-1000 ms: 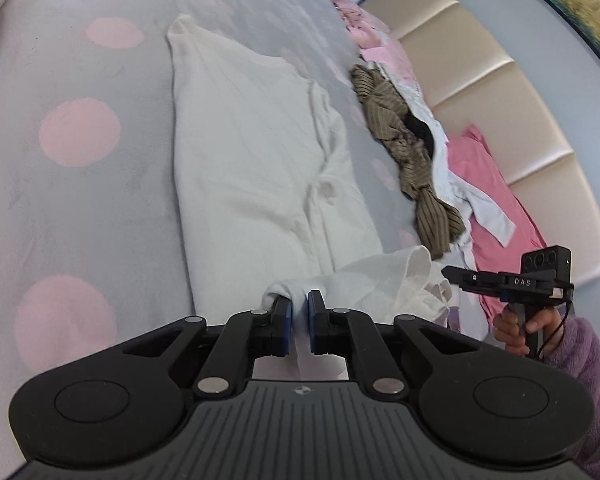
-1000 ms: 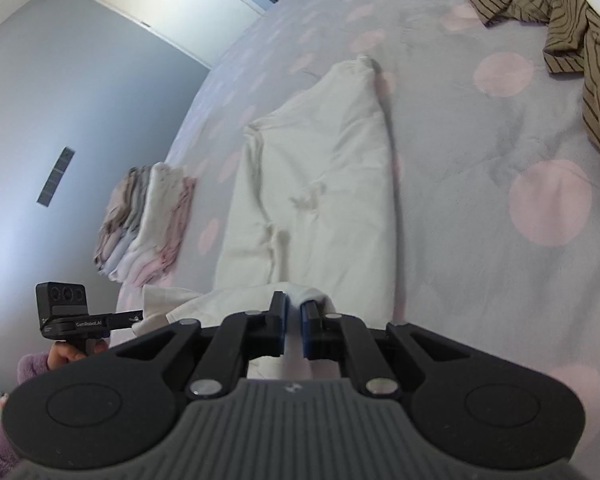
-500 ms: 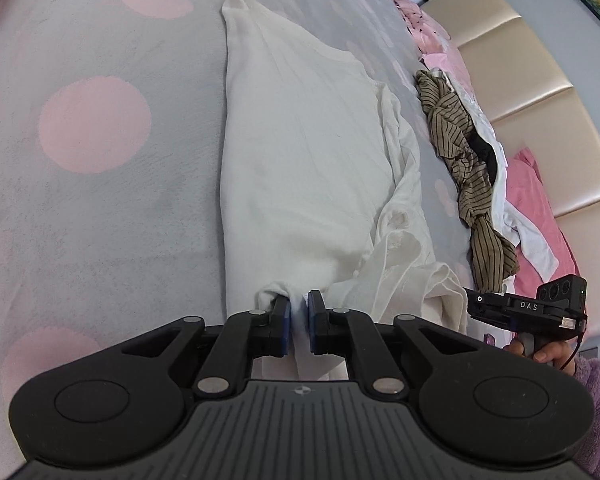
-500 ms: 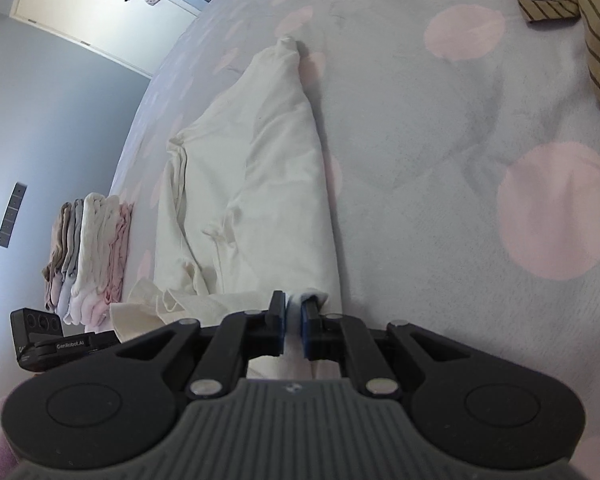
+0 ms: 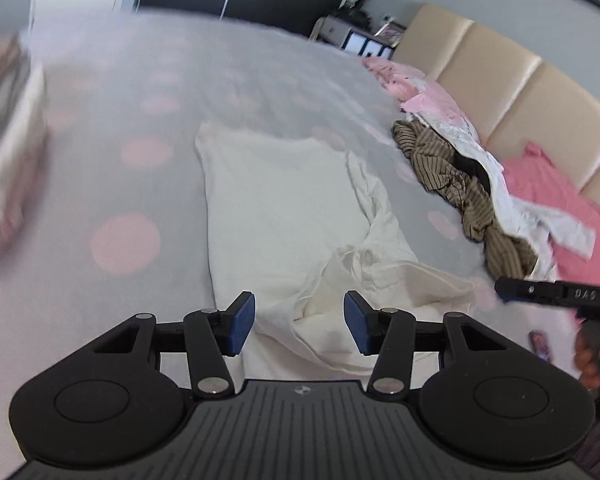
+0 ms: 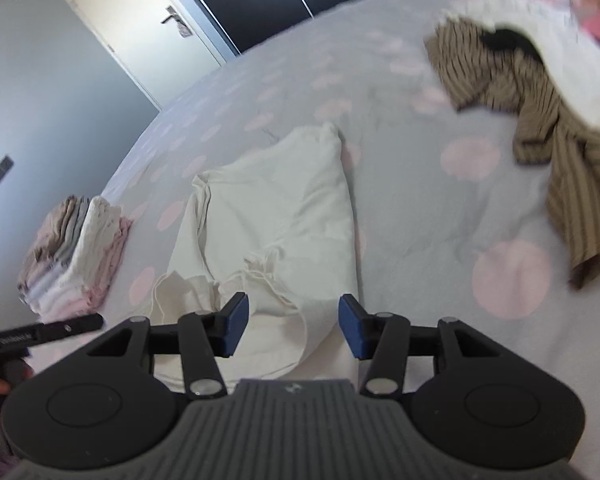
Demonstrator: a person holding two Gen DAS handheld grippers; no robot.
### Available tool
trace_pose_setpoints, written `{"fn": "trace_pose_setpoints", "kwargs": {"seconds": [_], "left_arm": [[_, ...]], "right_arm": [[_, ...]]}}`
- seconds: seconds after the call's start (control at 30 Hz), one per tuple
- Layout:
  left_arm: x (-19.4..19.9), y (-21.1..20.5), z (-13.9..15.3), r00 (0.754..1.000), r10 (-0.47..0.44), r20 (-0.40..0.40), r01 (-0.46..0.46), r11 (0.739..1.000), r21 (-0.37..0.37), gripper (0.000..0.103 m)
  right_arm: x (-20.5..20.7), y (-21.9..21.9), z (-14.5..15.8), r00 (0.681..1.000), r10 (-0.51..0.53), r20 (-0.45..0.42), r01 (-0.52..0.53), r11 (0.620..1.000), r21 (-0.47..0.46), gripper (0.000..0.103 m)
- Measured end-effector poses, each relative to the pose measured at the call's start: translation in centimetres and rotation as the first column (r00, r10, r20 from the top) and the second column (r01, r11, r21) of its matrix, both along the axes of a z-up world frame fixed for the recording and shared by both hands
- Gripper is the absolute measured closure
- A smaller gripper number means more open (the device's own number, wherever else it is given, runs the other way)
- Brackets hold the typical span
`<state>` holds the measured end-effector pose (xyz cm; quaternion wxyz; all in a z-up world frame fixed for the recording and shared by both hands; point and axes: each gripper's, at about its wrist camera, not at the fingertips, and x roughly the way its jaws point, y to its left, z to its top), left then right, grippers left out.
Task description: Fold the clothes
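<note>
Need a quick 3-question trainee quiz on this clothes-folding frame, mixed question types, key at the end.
1. True or false: the left hand-held gripper is clamped on the cream garment.
2. Multiple choice: seen from the right wrist, where does the stack of folded clothes lie relative to the cream garment? A) to its left B) to its right C) on top of it
3. Fill in: the crumpled garment lying apart from the cream one, toward the headboard, is brown with dark ____.

Key:
1. False. Both the left and the right hand-held gripper have just opened; the cloth lies loose on the bedspread, and no pad presses it.
2. A
3. stripes
</note>
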<state>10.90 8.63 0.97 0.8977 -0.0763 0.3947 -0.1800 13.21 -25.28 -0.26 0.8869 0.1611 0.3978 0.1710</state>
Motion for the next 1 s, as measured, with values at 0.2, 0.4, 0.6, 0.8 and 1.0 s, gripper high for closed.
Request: {"fn": "trace_pose_setpoints", "kwargs": {"seconds": [0.2,0.4,0.6,0.8,1.0], "left_arm": [[-4.9,-3.8,-0.7,0.995,-0.061,0.084,0.054,0.995,0.080,0.057],[-7.3,-7.3,-4.2,0.995,-0.072,0.065,0.056,0.975,0.214,0.059],[-5.7,-7.5,-6.8,0.999,-0.029,-0.025,0.034,0.977,0.211,0.061],[-3.6,-7.7,-7.8,1.000,-0.013,-0.026,0.018,0.979,0.204,0.061],[-1.7,-8.2,-8.7,0.999,-0.029,0.021,0.025,0.980,0.195,0.061]], "right_arm": [[-5.3,3.7,-0.7,0.991,0.059,0.118,-0.038,0.985,-0.170,0.062],[-7.7,7.4,-3.4,0.989,0.103,0.107,-0.067,0.951,-0.303,0.067],[-6.6,8.7,-6.0,0.992,0.122,0.017,-0.106,0.915,-0.389,0.076],[-4.8,9.3,-6.5,0.993,0.117,0.029,-0.097,0.914,-0.394,0.077],[-2.7,10.2,-7.1,0.989,0.128,0.070,-0.088,0.908,-0.408,0.076]]}}
